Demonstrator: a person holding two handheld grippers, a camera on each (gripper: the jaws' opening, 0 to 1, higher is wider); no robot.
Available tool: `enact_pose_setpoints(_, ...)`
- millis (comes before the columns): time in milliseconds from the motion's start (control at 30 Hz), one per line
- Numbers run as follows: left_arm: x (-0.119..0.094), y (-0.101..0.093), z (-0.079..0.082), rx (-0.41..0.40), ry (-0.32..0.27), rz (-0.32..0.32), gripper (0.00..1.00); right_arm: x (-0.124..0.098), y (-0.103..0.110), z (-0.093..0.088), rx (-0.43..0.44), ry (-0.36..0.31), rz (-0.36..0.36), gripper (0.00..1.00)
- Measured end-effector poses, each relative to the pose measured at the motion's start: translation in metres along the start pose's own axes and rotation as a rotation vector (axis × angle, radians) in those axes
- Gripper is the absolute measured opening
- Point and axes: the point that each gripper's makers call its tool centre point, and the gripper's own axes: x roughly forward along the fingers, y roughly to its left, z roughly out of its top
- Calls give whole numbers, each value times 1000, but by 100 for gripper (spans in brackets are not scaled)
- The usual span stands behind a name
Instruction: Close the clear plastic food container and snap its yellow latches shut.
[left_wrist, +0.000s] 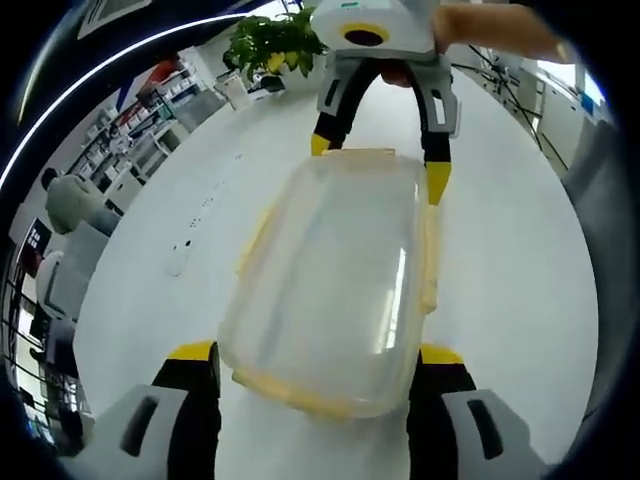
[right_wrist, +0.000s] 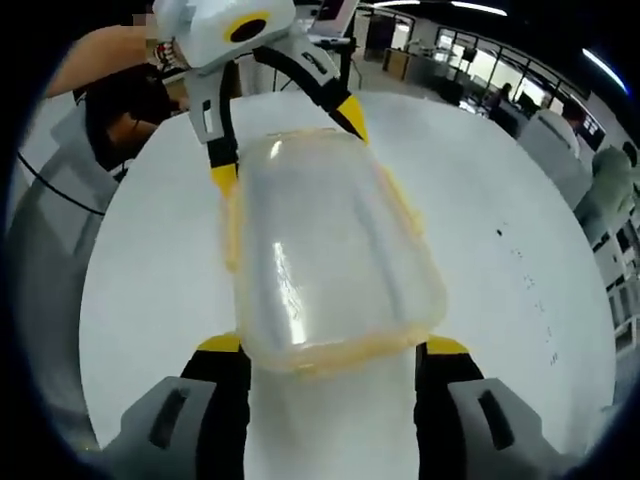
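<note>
**Clear container bracketed end to end on a white table**

The clear plastic food container (left_wrist: 330, 275) lies on the round white table (left_wrist: 520, 290), lid seated on top, its yellow latches (left_wrist: 430, 255) along the edges. It looks empty — light, thin-walled and glossy, so apt to skate on the smooth tabletop and flex under a squeeze. The left gripper (left_wrist: 315, 375) stands wide, jaws flanking the near end; the right gripper (right_wrist: 330, 365) is equally spread at the opposite end. Neither visibly pinches it. Best purchase seems the stiff rim and latch tabs, not the domed lid. Whether any latch is already snapped is unclear through the fisheye blur.
</note>
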Motion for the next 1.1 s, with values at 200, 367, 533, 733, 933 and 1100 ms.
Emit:
enact_pose_setpoints(200, -13, 6, -1, -4, -6, 37, 78, -9, 0, 3, 34, -16, -21, 70)
enact_pose_setpoints(367, -29, 2, 13, -98, -104, 56, 89, -20, 7, 0, 34, -18, -36, 72)
enact_pose_setpoints(533, -50, -3, 25, -288, -244, 90, 99, -38, 9, -5, 68, -20, -84, 78)
enact_pose_setpoints(733, -65, -35, 18, -300, -250, 68, 99, -65, 15, 3, 94, -90, -153, 86)
enact_pose_setpoints(933, -85, -52, 9, -321, -236, 91, 99, -90, 27, 1, 110, -114, -210, 90)
enact_pose_setpoints(1100, -111, -60, 14, -349, -295, 134, 99, -109, 40, 0, 119, -153, -260, 95)
